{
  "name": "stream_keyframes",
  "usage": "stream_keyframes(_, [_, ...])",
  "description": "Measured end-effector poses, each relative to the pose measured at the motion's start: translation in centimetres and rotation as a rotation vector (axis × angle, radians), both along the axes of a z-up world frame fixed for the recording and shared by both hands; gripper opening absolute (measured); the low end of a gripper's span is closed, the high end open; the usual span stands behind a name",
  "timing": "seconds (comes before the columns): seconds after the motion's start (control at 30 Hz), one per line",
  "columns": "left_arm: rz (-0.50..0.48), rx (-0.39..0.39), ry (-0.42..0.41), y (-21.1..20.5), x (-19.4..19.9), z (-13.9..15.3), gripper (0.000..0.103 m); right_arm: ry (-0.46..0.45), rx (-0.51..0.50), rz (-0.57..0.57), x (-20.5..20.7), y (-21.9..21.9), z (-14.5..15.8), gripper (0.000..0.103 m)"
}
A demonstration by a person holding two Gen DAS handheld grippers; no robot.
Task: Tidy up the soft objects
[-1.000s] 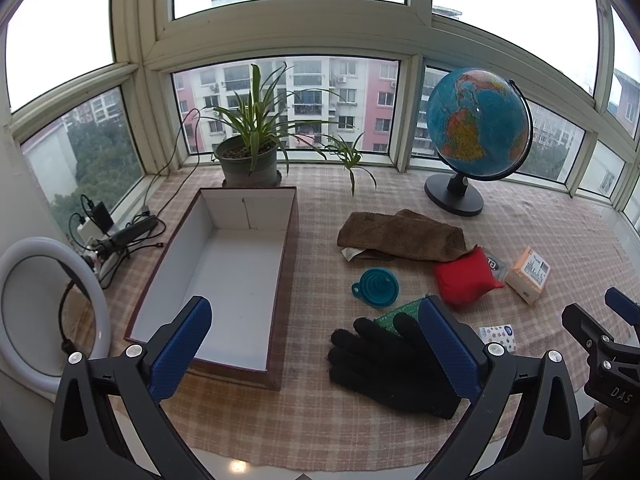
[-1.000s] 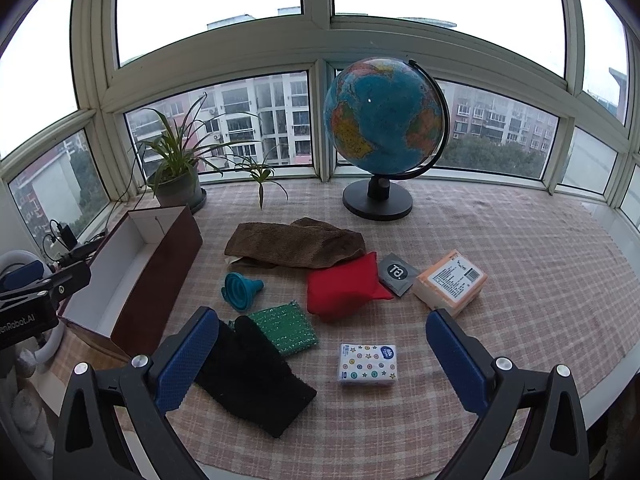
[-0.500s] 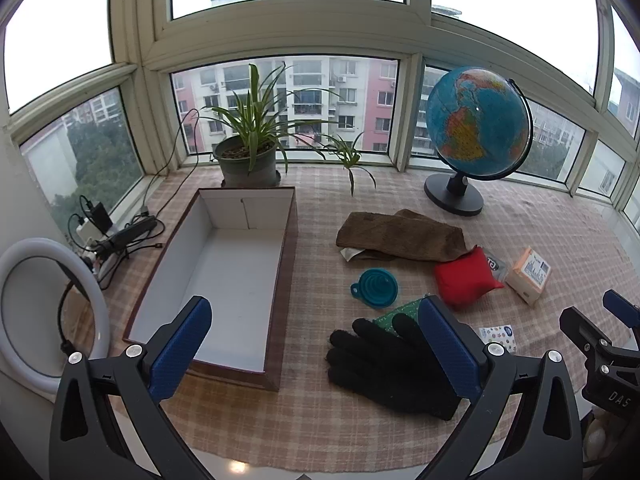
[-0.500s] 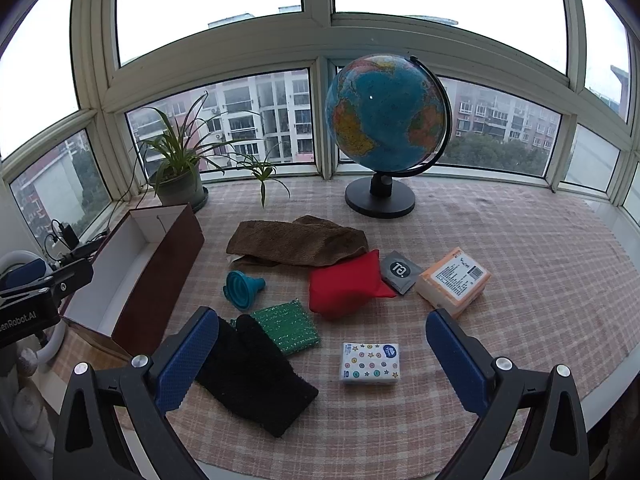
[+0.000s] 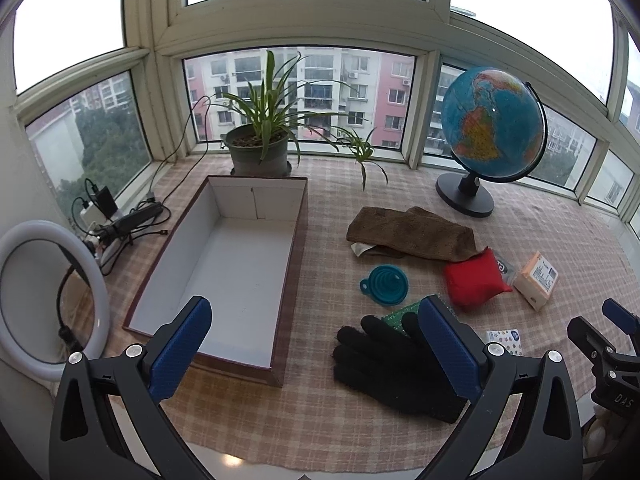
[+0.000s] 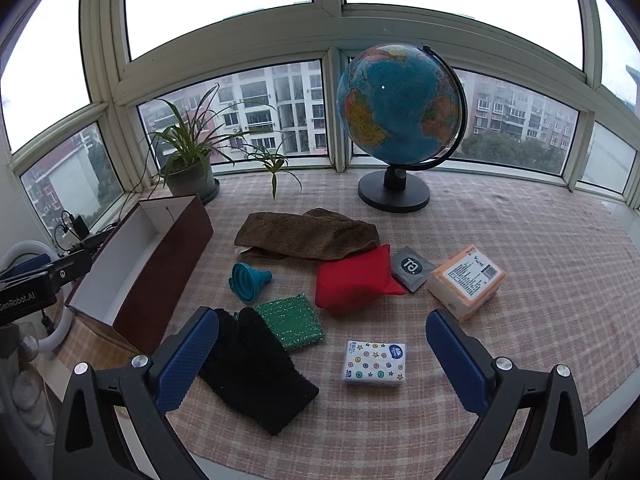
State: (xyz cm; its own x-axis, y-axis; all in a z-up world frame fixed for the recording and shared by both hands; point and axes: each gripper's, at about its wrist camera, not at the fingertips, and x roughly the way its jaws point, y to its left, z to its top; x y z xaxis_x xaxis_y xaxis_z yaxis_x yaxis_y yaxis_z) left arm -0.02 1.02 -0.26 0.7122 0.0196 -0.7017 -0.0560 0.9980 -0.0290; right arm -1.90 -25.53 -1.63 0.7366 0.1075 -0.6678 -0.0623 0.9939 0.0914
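Nothing is packed yet: the box sits empty, and to its right lie the black glove, green sponge, brown towel and red beanbag, while the left gripper and right gripper hover spread wide, holding nothing, so the likely next move is closing on the glove nearest the box

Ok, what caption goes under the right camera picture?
Open right gripper above a black glove, green sponge and red beanbag, box waiting.
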Motion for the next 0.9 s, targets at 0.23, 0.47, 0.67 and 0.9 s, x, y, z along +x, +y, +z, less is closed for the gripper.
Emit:
stream_keyframes(0.23, [0.012,-0.029,0.048,0.7,-0.7,-2.2,0.103,0.045,0.074,0.104,1.3,-1.7,-1.4,0.102])
stream_keyframes(0.47, [-0.007,-0.097,0.161,-0.6,-1.0,-5.9,0.101,0.175,0.146,0.231,3.7,-1.9,-4.6,0.102])
stream_keyframes(0.67, [-0.01,-0.183,0.259,-2.2,-0.7,-9.5,0.09,0.262,0.141,0.354,5.5,-0.9,-7.0,0.102])
stream_keyframes(0.9, [0.044,-0.355,0.365,-2.4,1.0,-13.6,0.07,0.364,0.114,0.494,6.8,0.9,-10.3,0.093])
